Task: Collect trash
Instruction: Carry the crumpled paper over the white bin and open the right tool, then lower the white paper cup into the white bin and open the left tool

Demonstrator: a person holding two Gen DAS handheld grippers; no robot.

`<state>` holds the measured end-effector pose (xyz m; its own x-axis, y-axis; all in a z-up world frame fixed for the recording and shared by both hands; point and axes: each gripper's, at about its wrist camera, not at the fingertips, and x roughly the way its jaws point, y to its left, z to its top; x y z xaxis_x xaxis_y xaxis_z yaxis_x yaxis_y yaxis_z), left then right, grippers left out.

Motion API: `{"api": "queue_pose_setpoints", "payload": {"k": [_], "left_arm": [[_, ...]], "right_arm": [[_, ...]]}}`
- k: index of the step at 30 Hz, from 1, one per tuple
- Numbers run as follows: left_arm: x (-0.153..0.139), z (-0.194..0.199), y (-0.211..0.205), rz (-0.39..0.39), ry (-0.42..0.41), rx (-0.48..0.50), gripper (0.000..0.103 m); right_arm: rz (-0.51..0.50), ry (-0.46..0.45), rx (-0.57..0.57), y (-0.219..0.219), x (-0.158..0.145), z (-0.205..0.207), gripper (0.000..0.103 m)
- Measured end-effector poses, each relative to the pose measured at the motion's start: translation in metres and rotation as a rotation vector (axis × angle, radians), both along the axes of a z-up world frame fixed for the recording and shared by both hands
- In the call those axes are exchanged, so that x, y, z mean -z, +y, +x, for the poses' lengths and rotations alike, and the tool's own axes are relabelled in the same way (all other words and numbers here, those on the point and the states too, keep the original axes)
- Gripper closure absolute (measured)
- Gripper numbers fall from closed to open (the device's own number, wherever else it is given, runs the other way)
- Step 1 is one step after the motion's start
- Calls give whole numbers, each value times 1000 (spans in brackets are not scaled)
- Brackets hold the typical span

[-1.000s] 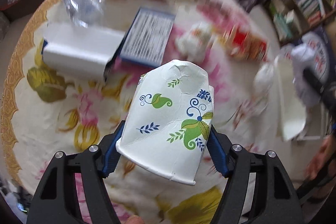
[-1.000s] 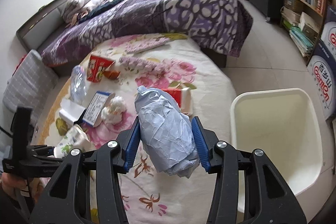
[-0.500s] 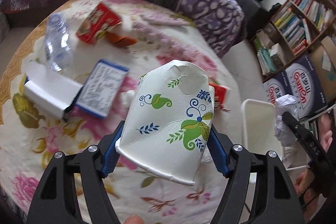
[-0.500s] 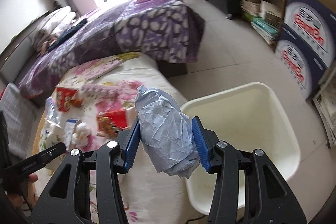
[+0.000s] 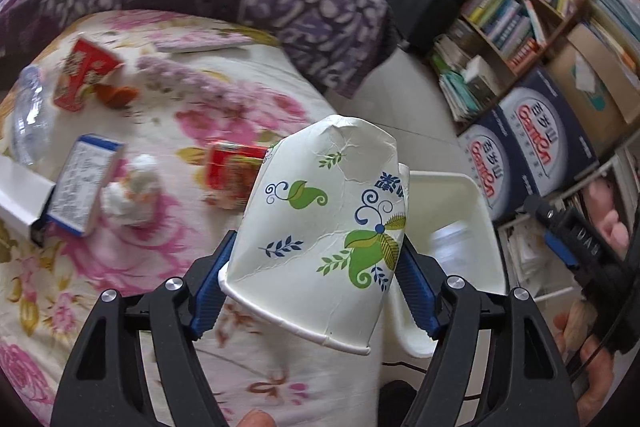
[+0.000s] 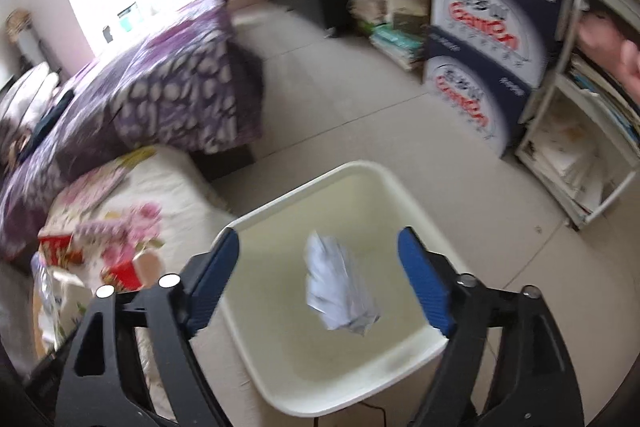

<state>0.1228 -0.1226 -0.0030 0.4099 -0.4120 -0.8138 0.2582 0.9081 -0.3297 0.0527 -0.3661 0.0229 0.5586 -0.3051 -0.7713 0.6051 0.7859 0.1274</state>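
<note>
The right gripper (image 6: pixel 318 283) has its jaws spread wide and holds nothing. It hangs above the cream plastic bin (image 6: pixel 412 355) on the floor. A crumpled grey-white paper ball (image 6: pixel 340 297) shows between the jaws, blurred, inside the outline of the bin; I cannot tell if it is in the air or already on the bottom.

The left gripper (image 5: pixel 316 275) is closed on a crushed white paper cup with green leaf print (image 5: pixel 324 235). The cup's long axis runs forward along the fingers, rim toward the camera. The bin (image 5: pixel 472 231) lies forward and to the right of this cup, just beside the floral bedspread (image 5: pixel 120 259), so I judge that the left hand must travel rightward before it releases. More trash is on the bedspread: a red snack box (image 5: pixel 230 171), a blue-edged carton (image 5: pixel 82 185) and a clear plastic bottle (image 5: pixel 26 119).
</note>
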Motion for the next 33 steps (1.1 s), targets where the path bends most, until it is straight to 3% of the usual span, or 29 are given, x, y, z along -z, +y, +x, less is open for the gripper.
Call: {"api": "queue_pose_setpoints", "payload": {"k": [8,18,23,27,33], "left_arm": [[3,-11,-52,-8,-5,96,29],[8,-28,-125,-4,20,257,26],[8,-30,-156,-2,19,344,20],[7,-33,-165,-62,22,385,14],[18,-32,-162,12,6,359,14]], "right_arm": [[0,-40,67,-31,-14,-20,15],[76,-124,161,-66,-29,-36,9],[117,-166,209,-82,-34,-44,8],[124,-164,226,-89,-32,-45,7],[124,-151,205,-84,-30,-37,7]]}}
